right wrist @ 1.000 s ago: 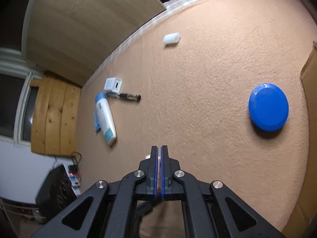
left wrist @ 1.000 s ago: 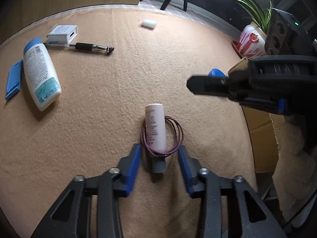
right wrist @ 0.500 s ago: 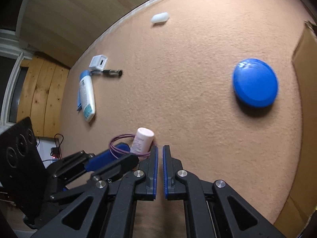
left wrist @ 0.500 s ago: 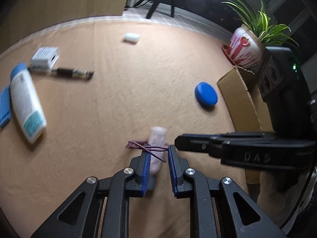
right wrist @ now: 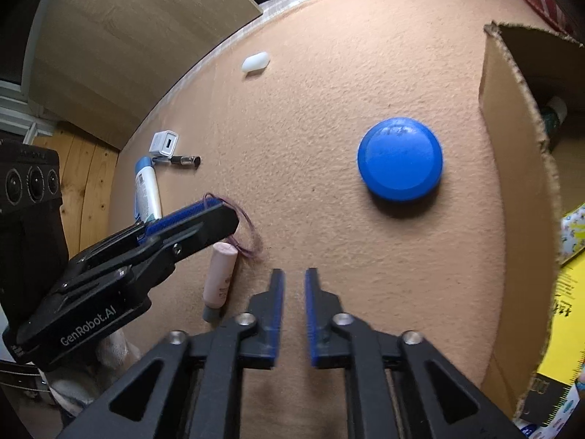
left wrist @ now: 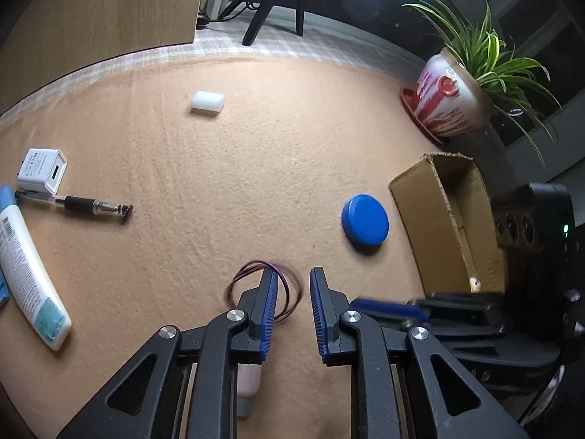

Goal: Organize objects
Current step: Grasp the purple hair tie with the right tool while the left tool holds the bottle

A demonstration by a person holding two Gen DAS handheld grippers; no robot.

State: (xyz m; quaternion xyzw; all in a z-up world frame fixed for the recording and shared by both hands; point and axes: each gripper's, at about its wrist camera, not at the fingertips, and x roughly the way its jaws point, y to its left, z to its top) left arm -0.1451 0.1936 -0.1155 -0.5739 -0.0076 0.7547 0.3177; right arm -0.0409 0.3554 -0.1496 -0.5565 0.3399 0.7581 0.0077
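A pink tube [right wrist: 219, 278] lies on the tan carpet [left wrist: 226, 183], partly under my left gripper [left wrist: 292, 274]. A thin purple loop [left wrist: 252, 267] hangs hooked round that gripper's left finger, lifted off the tube; part of it crosses the narrow gap and the pads do not press on it. The right wrist view shows the loop [right wrist: 250, 236] dangling from the left gripper [right wrist: 223, 216]. My right gripper [right wrist: 294, 274] hovers just right of the tube, its jaws opening with only carpet between them. A blue round lid [right wrist: 400, 159] lies ahead of it.
An open cardboard box [left wrist: 449, 219] stands right of the lid, with a potted plant [left wrist: 449, 102] behind it. On the left lie a white bottle [left wrist: 25, 274], a pen [left wrist: 80, 205] and a white charger [left wrist: 42, 172]. A white block [left wrist: 207, 102] lies far back.
My left gripper closed in on the tube and loop, then drew back and up with the loop; the tube stayed on the carpet. My right gripper went from shut to open.
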